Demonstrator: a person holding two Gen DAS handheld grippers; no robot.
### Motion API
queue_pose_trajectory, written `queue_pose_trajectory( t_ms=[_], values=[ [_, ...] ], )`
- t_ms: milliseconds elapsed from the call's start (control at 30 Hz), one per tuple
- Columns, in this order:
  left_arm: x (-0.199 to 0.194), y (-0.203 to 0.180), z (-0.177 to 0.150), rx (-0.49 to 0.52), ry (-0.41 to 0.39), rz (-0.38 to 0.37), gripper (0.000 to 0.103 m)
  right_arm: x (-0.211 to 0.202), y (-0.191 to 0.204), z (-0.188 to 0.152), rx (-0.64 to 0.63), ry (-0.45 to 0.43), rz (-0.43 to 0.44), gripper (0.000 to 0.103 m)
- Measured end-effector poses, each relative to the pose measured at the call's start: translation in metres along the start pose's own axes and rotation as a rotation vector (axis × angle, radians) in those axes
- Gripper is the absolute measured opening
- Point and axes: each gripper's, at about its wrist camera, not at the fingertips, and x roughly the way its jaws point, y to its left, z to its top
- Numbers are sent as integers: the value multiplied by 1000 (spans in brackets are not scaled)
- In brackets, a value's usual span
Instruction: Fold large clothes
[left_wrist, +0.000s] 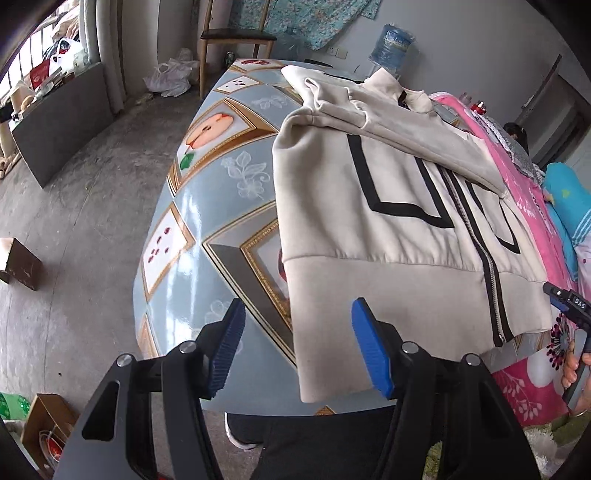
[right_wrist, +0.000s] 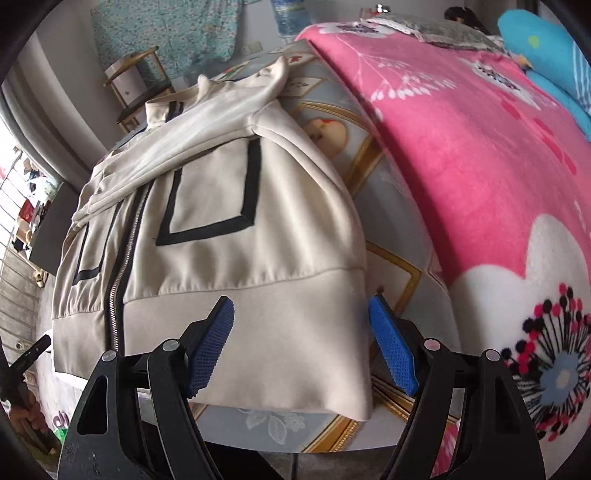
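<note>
Nearest to us are our two grippers, each with blue pads on black arms. Our left gripper (left_wrist: 297, 347) stands apart with nothing pressed between its pads; the jacket's near left corner hangs in the gap, and whether the right-hand pad touches the cloth we cannot tell. Our right gripper (right_wrist: 301, 343) is spread wide above the jacket's near right corner, its pads gripping nothing. Taking the jacket as our landmark, the table (left_wrist: 207, 206) beneath it is the largest thing, covered in a glossy blue cloth printed with framed fruit pictures. The pink flowered blanket (right_wrist: 480, 166) lies just beside the jacket on its right, over the table's right part. The cream jacket (left_wrist: 369, 221) itself lies front up on the table, zip closed down the middle, black outlined shapes on either side, both sleeves folded across the chest, and its waistband hanging slightly over the near edge. Beyond the jacket's collar stand a wooden chair (left_wrist: 236, 37) and a water bottle (left_wrist: 391, 48). Left of the jacket, on the floor, sits a small brown box (left_wrist: 20, 264).
</note>
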Motion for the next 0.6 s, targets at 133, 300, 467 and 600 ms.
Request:
queue_pose_trajectory(
  t_ms=[133, 300, 467, 600],
  values=[
    [6, -4, -5, -7, -13, -11, 51, 0, -11, -12, 20, -13, -29, 73],
    [7, -9, -6, 4, -8, -3, 39, -3, -9, -23, -1, -9, -19, 68],
    [10, -12, -6, 14, -11, 2, 36, 0, -3, -26, -13, 13, -22, 54],
    [12, -20, -6, 39, -26, 65, 36, 3, -4, -26, 2, 16, -79, 17]
  ],
)
